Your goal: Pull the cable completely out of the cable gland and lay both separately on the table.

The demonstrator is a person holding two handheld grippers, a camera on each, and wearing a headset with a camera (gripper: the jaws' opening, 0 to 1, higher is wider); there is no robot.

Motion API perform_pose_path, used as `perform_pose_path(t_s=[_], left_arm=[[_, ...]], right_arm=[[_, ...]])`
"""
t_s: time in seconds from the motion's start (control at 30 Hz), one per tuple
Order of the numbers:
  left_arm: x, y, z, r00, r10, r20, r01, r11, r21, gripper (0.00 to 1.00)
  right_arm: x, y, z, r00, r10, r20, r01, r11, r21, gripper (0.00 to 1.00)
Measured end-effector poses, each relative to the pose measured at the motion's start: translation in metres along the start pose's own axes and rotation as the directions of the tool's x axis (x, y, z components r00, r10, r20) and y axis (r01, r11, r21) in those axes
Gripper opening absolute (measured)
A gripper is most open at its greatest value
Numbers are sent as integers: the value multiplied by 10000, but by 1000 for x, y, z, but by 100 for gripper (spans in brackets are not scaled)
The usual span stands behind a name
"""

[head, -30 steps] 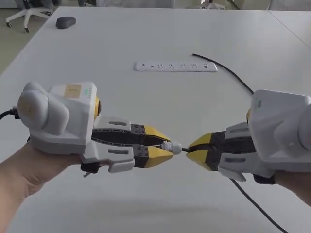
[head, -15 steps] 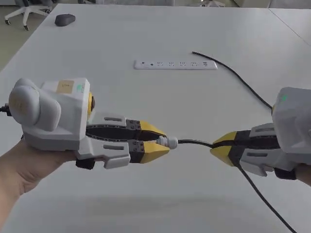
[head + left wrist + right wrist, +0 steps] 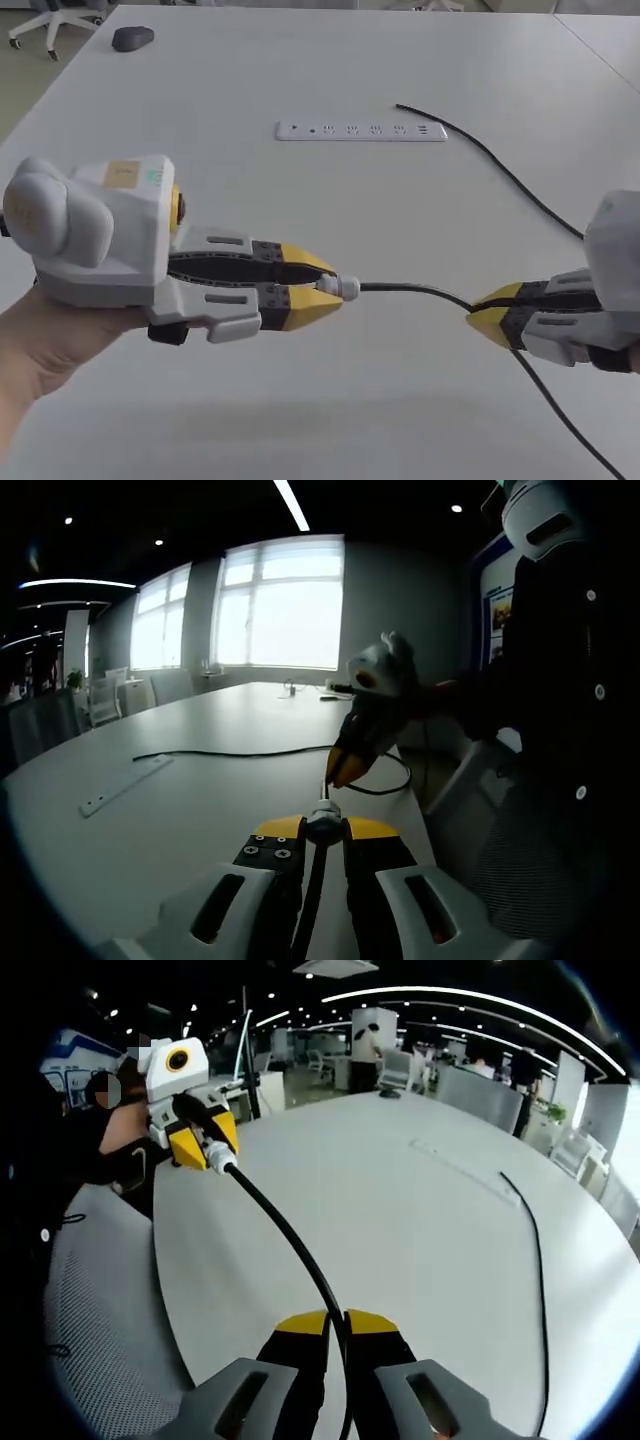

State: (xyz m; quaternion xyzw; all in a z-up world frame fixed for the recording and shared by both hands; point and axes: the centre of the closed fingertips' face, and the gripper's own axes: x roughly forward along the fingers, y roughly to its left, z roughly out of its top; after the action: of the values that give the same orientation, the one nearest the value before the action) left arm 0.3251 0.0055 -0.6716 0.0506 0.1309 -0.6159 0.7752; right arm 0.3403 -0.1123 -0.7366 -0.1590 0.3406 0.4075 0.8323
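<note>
Cable gland [image 3: 343, 288] sits pinched in the jaws of your left gripper [image 3: 328, 292]; your right gripper [image 3: 480, 306] clamps the cable [image 3: 412, 290], stretched between them above the table [image 3: 250, 400]. Pull off-axis and it may bind, or slip through the right jaws.

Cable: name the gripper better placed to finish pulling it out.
Right, probably. The right gripper is shut on the cable and can draw away; the left gripper only anchors the cable gland.
</note>
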Motion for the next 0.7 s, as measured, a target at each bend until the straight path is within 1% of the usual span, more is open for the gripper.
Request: perform_pose_path(t_s=[0.17,0.27,0.4,0.5,0.57,0.6,0.63,0.67,0.7], left_arm=[[-2,2,0,10000,52,3,-52,10000,0,15],[-2,2,1,10000,45,9,-45,10000,9,15],[-1,2,0,10000,16,-12,-16,10000,-2,15],[0,3,0,10000,77,-1,-77,10000,-32,15],[0,4,1,9999,124,40,-124,9999,-35,15],[0,4,1,9999,148,60,-148,9999,-36,15],[0,5,2,9998,171,80,-171,9998,-38,15],[0,5,2,9998,194,78,-194,9998,-51,15],[0,6,2,9997,217,76,-217,9997,-65,15]], right_arm=[[-5,-7,-8,9998,-165,-92,167,9996,242,0],[-5,-10,-12,9993,-273,-236,281,9991,332,0],[-5,-10,-14,9992,-270,-309,281,9990,355,0],[-3,-10,-15,9987,-312,-398,317,9994,125,1],[-2,-10,-16,9980,-434,-461,431,9990,-75,2],[-2,-11,-16,9976,-495,-492,487,9987,-176,3],[-2,-11,-16,9971,-557,-523,543,9981,-276,7],[-1,-10,-16,9974,-492,-526,474,9982,-358,12],[0,-8,-16,9977,-427,-530,404,9982,-439,18]])
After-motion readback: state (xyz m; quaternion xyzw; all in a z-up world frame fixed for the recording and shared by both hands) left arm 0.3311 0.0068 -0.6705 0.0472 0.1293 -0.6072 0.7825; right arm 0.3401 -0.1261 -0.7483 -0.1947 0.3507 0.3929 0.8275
